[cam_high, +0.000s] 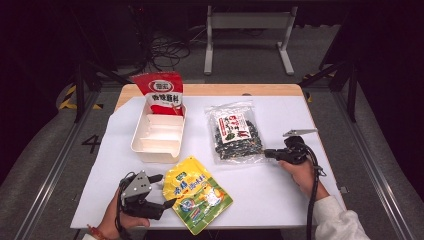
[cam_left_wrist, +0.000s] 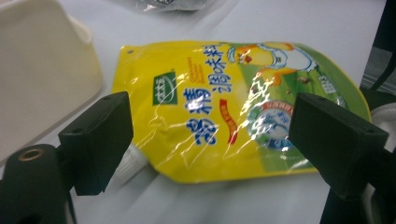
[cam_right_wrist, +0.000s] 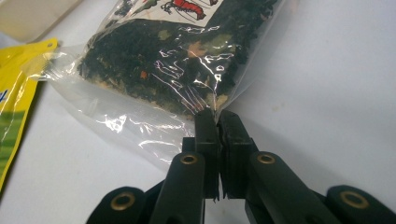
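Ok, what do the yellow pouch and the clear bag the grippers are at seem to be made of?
Yellow pouch: looks like glossy printed plastic film, going by the sharp glare streaks and fine wrinkles across it. Clear bag: thin see-through plastic, shiny and creased, with dark dried flakes visible through it. The right gripper is closed at its corner; the left gripper is open over the pouch.

Left gripper (cam_high: 161, 191): black body, topped by a grey three-cornered plate with small dark fastener holes. Its fingers (cam_left_wrist: 100, 140) are flat, rectangular black blocks; a brass-ringed hole sits in the arm below the left one. A red-and-yellow band shows at the left wrist.

Right gripper (cam_high: 268, 153): black body with a grey plate on top and a thick black cable trailing toward the near edge — along a white sleeve. Its fingers (cam_right_wrist: 206, 140) are narrow black blocks; four brass-ringed holes mark the linkage.
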